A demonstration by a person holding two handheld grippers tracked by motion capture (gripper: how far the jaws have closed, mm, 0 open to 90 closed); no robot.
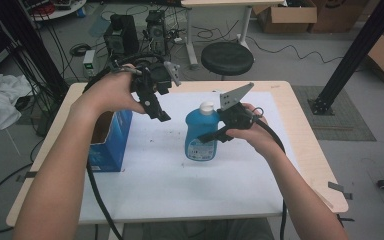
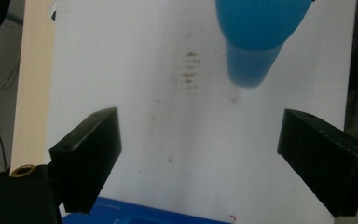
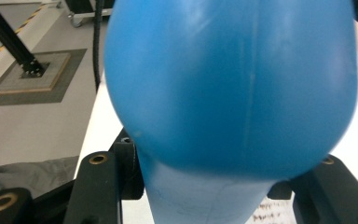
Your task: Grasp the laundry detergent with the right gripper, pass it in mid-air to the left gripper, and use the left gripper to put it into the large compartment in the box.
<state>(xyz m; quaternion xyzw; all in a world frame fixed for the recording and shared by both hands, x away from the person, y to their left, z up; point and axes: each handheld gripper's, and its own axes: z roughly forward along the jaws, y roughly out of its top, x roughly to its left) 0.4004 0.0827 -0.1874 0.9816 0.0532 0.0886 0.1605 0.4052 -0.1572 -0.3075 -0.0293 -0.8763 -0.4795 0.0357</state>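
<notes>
A person seated at a light wooden table (image 1: 300, 145) works two hand-held grippers over a white sheet (image 1: 180, 185). At the centre of the high view, the right gripper (image 1: 215, 135) is clamped on a blue bottle (image 1: 201, 132) with a white cap (image 1: 207, 106); its jaws press on the bottle's side from the right, and the bottle stands upright above the white sheet, a little right of an open blue box (image 1: 111, 142) at the left of the frame. In the right gripper view the blue bottle (image 3: 233, 84) bulges across the upper frame, its body wedged between the two black jaws at the bottom edge. The left gripper (image 1: 157, 107), in the upper left of the centre of the high view, hangs above the sheet between box and bottle with its jaws spread wide and nothing between them. In the left gripper view those jaws stand far apart at lower left and lower right, the blue bottle (image 2: 256, 37) blurred at the upper right, and the rim of the blue box (image 2: 144, 217) along the bottom edge.
</notes>
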